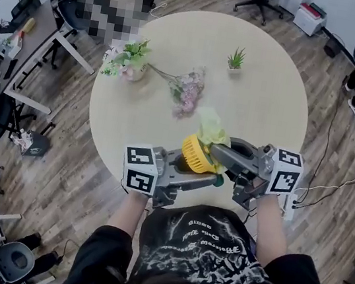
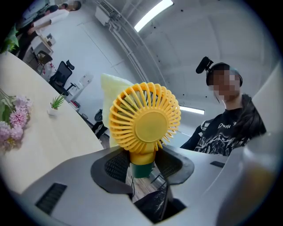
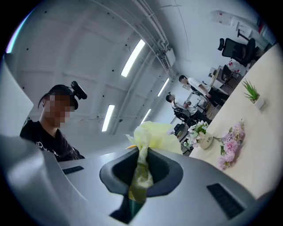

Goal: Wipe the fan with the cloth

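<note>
A small yellow fan with a green handle is held over the near edge of the round table. My left gripper is shut on its handle; in the left gripper view the fan's grille stands upright above the pads. My right gripper is shut on a pale yellow cloth, which lies against the far side of the fan head. In the right gripper view the cloth is bunched between the pads and billows out beyond them. A corner of the cloth shows behind the fan.
The round beige table carries a white vase of flowers, a loose spray of pink flowers and a small potted plant. Office chairs, desks and people stand around the table on the wooden floor.
</note>
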### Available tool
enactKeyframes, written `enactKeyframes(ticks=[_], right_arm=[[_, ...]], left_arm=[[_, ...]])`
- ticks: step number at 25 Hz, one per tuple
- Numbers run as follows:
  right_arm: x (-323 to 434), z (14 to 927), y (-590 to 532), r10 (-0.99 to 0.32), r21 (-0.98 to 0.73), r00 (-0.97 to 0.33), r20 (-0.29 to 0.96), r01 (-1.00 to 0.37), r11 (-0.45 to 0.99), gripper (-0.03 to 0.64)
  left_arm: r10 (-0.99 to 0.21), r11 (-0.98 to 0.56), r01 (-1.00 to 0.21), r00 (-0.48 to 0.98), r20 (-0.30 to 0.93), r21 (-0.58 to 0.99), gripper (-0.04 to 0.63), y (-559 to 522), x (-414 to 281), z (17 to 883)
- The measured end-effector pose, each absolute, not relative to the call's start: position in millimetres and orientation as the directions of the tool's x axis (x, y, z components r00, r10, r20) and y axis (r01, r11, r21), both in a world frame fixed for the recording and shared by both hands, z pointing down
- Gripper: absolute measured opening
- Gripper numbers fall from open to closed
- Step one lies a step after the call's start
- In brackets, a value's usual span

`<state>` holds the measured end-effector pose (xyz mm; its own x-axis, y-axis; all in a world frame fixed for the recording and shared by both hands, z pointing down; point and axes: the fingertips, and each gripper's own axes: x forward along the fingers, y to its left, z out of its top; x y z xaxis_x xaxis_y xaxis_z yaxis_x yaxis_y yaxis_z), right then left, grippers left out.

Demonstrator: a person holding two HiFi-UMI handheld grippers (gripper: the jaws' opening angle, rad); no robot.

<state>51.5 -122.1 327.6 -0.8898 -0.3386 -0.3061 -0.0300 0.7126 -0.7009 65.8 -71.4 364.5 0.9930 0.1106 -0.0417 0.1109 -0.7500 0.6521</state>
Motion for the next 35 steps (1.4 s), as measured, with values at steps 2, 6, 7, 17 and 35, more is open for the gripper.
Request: enactKeyframes(ticks=[2,6,7,17,35], right_arm=[[52.2,328.5,-119.6,-0.353,-0.711,-0.882,-0.313,-0.028,0.702,0.032],[49.8,327.1,-109.8,-0.346,-0.701,-0.886,-0.308,-0.034,0.713,0.031],[48.9,326.7,-105.4,-0.339,-0.696,-0.888,-0.309,-0.031,0.717,0.032],[47.3,325.7,-91.9,-0.350,-0.729,-0.864,-0.362,0.029,0.683,0.031],[65.7,346.1,-109.5,-0.651,-0.804,-0.632,-0.421,-0.072,0.590,0.031]], left_arm=[[0.084,-0.748,0.097,0.995,-0.052,0.657,0.195,-72.1,64.4,364.6],[0.026,-0.730,0.083,0.995,-0.095,0.679,0.195,-72.1,59.3,364.3],[0.004,-0.723,0.081,0.994,-0.113,0.686,0.195,-73.2,56.7,363.8],[-0.219,-0.715,0.049,0.931,-0.291,0.697,0.195,-103.1,29.9,341.9],[-0.396,-0.641,0.141,0.781,-0.483,0.754,0.194,-133.6,4.9,320.0]])
